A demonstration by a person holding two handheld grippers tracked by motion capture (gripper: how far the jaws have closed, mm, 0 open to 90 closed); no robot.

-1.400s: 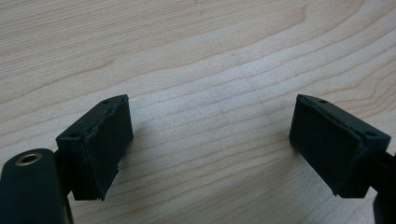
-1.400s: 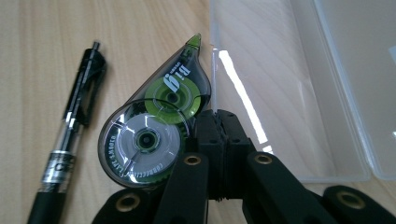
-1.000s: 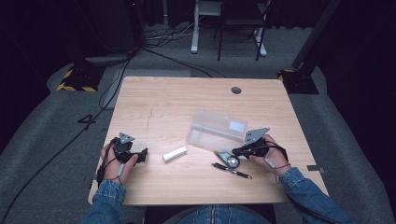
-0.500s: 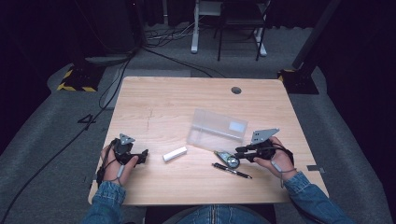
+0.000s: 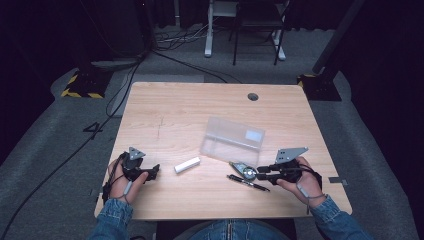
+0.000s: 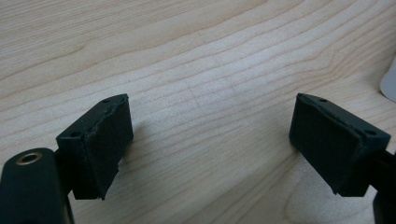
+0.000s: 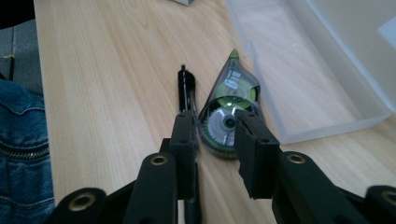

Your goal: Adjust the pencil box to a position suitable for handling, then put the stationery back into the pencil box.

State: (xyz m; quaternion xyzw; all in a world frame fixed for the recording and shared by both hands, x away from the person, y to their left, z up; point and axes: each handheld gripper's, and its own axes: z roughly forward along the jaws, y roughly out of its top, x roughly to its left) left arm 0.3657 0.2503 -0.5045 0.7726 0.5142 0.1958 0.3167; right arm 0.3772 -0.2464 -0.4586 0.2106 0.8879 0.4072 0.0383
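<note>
A clear correction tape dispenser (image 5: 243, 169) (image 7: 231, 88) with a green and silver reel lies near the table's front edge. A black pen (image 5: 248, 183) (image 7: 187, 86) lies right beside it. My right gripper (image 5: 260, 172) (image 7: 215, 119) is open by a narrow gap. Its tips are at the dispenser's near end, and one jaw lies over the pen; I cannot tell whether they touch. Beyond them lies a clear plastic box (image 5: 232, 141) (image 7: 327, 60). My left gripper (image 5: 150, 172) (image 6: 210, 121) is wide open over bare wood, a short way left of a small white block (image 5: 187, 164).
The wooden table (image 5: 180, 115) has a round cable hole (image 5: 253, 96) at the back right. A white edge (image 6: 390, 84) shows at the right of the left gripper view. The person's denim lap (image 7: 18, 140) is close by the front edge. Cables and a chair stand on the floor behind.
The right hand has pulled back a little toward the right and the table's front edge, with the jaw tips staying near the dispenser. The left gripper has not moved.
</note>
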